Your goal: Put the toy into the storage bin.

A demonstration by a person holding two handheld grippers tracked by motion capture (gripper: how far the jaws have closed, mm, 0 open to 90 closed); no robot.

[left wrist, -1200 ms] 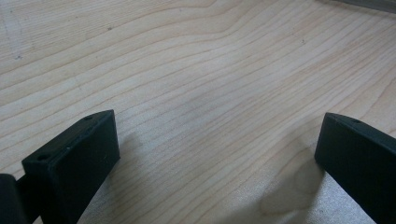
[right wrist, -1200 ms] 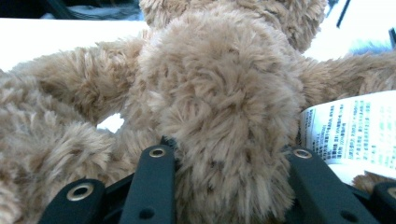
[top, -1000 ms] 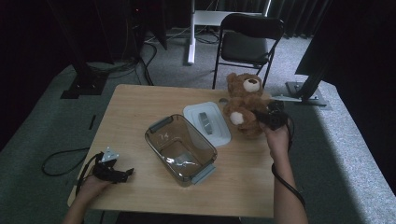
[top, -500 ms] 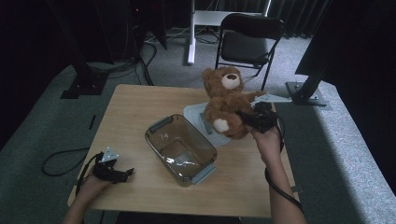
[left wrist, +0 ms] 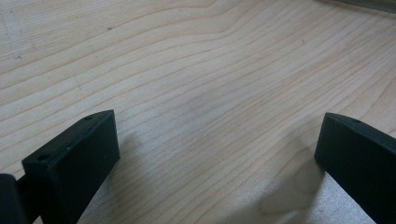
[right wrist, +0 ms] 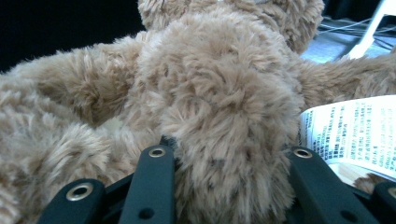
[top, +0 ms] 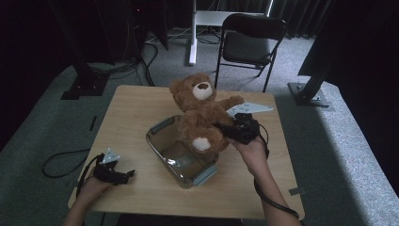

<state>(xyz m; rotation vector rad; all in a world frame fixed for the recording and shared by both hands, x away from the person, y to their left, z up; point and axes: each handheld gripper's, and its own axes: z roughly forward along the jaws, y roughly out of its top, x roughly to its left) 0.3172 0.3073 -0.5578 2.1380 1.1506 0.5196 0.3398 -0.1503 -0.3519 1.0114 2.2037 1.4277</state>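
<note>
My right tongs (top: 225,129) clamp the bear (top: 202,117), held above the dish (top: 162,128). Left tongs (top: 123,174) rest released on the table (top: 136,101). Soft, light, compressible plush; grip the torso, not limbs.

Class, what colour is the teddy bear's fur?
Brown teddy bear, paler muzzle; right gripper view shows it best.

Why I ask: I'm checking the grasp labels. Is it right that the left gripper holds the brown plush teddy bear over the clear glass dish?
Wrong hand. The right gripper grips the brown plush teddy bear over the clear glass dish; the left gripper rests open on the wooden table, as the high view shows.
</note>
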